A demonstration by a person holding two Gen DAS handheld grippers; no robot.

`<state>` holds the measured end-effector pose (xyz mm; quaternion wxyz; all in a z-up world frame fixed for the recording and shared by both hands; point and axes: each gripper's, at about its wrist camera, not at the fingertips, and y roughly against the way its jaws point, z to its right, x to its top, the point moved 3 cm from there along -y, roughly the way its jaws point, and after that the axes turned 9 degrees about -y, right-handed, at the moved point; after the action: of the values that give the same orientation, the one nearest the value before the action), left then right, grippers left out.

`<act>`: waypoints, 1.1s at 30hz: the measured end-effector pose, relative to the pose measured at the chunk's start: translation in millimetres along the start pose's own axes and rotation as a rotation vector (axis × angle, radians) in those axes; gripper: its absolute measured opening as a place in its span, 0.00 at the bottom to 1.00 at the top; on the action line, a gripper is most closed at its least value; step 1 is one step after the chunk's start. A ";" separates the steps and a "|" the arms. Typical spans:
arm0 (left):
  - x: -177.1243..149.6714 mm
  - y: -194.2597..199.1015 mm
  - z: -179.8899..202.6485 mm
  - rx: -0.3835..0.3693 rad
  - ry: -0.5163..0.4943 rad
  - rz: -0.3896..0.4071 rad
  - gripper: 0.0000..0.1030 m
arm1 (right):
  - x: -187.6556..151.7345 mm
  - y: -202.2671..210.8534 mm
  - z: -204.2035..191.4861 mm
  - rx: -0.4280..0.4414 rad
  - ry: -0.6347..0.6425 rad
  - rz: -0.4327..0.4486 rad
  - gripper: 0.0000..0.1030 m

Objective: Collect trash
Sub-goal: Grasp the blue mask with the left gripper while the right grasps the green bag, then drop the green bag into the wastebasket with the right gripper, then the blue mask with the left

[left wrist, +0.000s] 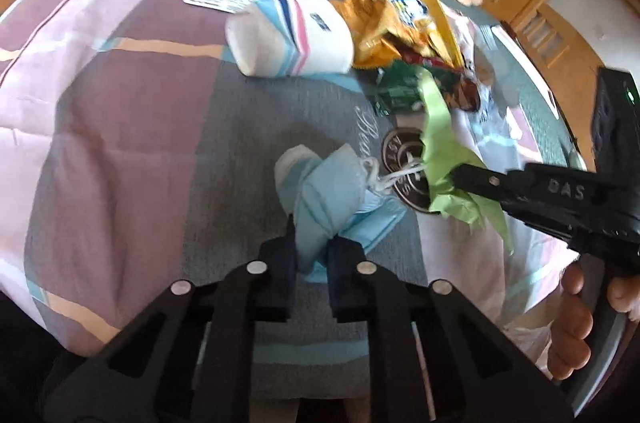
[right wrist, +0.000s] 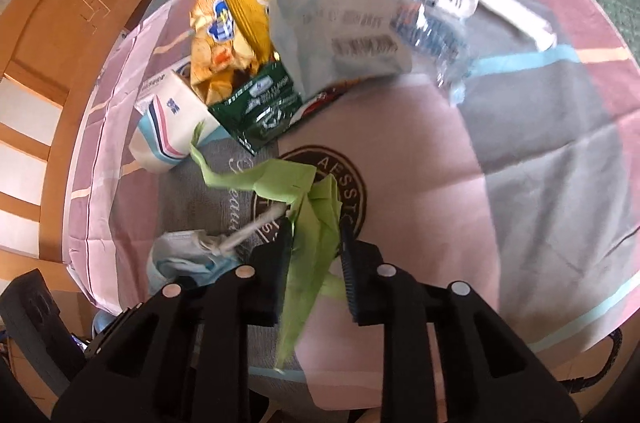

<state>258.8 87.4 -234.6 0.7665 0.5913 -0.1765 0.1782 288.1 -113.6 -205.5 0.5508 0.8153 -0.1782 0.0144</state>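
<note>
Black and two-fingered, the left gripper (left wrist: 312,247) reaches low over the patchwork bedspread (left wrist: 120,143), its jaws closed on a crumpled light-blue face mask (left wrist: 320,191) whose white ear loop (left wrist: 394,177) stretches rightward. From the right, the right gripper (right wrist: 316,243) comes in nearly level — bare fingers of the hand (left wrist: 576,327) show beneath it — with jaws pinching a torn light-green paper strip (right wrist: 312,223), long axis running away toward the trash pile. That pile lies farther up the bed: a yellow chip bag (right wrist: 228,23), a dark-green wrapper (right wrist: 260,107), a white tissue pack (left wrist: 288,35).
</note>
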 end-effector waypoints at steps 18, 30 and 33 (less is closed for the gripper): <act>0.0 25.9 14.1 0.007 -0.059 0.113 0.11 | -21.9 46.1 19.6 0.075 0.008 0.124 0.03; -0.3 36.2 7.9 -0.037 -0.035 0.158 0.11 | -49.6 105.2 1.7 0.176 0.091 0.217 0.01; -0.5 38.7 9.1 -0.042 -0.041 0.169 0.11 | -69.7 145.3 4.4 0.238 0.141 0.295 0.01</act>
<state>239.1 87.7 -200.1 0.7572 0.5615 -0.2451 0.2264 177.6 -146.4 -92.8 0.4537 0.8365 -0.2539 0.1731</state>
